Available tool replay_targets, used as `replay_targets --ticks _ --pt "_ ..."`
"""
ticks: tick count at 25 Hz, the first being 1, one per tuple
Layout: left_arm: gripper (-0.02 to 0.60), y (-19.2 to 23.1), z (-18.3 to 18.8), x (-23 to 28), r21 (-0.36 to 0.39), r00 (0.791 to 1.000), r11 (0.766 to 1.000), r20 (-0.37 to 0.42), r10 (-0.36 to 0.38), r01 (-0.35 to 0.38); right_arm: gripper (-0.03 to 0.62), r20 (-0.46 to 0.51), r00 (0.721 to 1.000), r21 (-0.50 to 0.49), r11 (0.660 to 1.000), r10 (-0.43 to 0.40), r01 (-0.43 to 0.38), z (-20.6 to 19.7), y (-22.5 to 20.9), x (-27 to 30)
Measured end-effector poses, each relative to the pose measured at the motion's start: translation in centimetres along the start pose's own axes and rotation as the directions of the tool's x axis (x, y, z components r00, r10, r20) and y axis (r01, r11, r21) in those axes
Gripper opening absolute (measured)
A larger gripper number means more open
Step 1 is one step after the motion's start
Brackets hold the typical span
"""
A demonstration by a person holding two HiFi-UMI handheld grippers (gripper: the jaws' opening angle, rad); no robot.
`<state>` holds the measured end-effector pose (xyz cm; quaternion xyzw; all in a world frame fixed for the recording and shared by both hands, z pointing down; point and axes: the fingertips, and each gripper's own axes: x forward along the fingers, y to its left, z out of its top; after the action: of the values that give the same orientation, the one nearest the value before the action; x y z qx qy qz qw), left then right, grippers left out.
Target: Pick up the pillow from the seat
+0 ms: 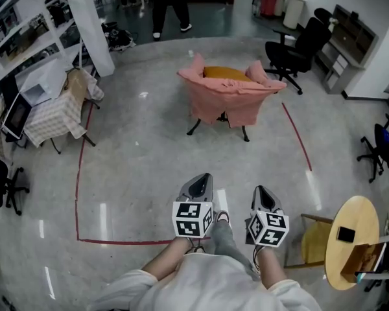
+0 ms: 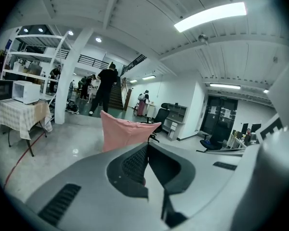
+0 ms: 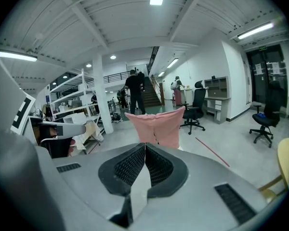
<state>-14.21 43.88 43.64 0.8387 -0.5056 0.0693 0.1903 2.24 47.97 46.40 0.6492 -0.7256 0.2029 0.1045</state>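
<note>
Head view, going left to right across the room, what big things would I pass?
Table with a checked cloth → white pillar → pink-draped seat → black office chair → round wooden table.

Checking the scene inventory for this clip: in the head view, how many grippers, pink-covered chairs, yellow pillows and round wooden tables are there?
Grippers: 2 (left gripper, right gripper)
Pink-covered chair: 1
Yellow pillow: 1
Round wooden table: 1
Total: 5
</note>
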Motion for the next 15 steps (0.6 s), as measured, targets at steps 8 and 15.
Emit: replay_targets --ticks 8,15 --pt "0.008 0.7 1.8 6.3 0.023 1.0 1.0 -0.002 0.015 -0.015 0.029 0.008 1.0 0.013 1.0 0.022 -0.022 2.6 -2.4 6.0" --pt "0.008 0.5 4.4 12.3 0.024 0.999 0.999 0.003 0.035 -0.035 0.029 0.0 0.999 0.019 0.999 0.036 -0.036 5.8 -6.0 10.8"
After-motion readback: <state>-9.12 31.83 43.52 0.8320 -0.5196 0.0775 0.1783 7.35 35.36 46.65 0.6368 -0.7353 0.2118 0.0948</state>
